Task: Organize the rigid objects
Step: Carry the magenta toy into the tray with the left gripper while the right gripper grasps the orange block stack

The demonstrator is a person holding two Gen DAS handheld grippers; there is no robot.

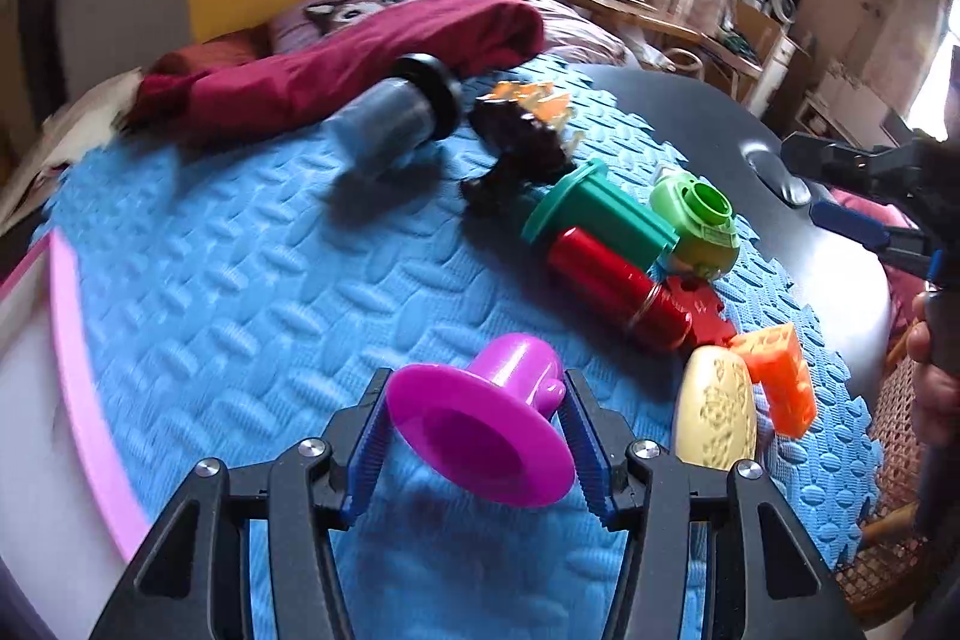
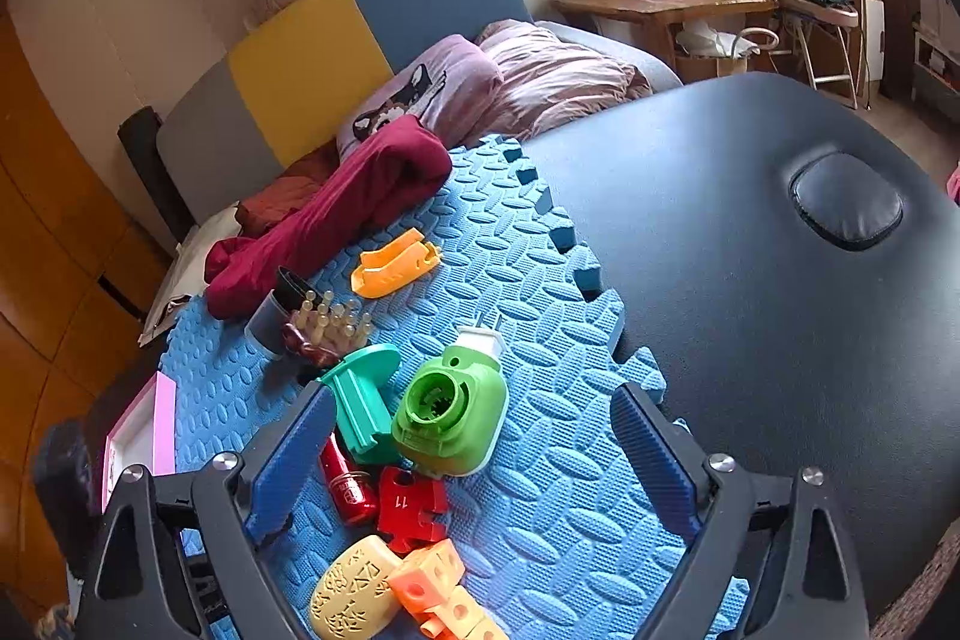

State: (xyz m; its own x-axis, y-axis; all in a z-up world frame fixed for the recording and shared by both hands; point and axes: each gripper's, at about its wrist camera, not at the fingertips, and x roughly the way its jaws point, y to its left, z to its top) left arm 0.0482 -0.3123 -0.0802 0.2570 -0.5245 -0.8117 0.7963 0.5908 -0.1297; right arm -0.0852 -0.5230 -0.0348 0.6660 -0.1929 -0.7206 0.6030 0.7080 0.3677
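My left gripper is shut on a purple flanged cup and holds it above the blue foam mat. My right gripper is open over the mat, with a green toy camera between its fingers; it also shows at the right edge of the left wrist view. Near it lie a teal flanged cup, a red can, a red puzzle piece, a cream oval block and an orange cheese block.
A grey jar with black lid, a dark brush with pale pegs and an orange scoop lie farther back. A maroon cloth lies at the mat's far edge. A black padded table is on the right, a pink frame on the left.
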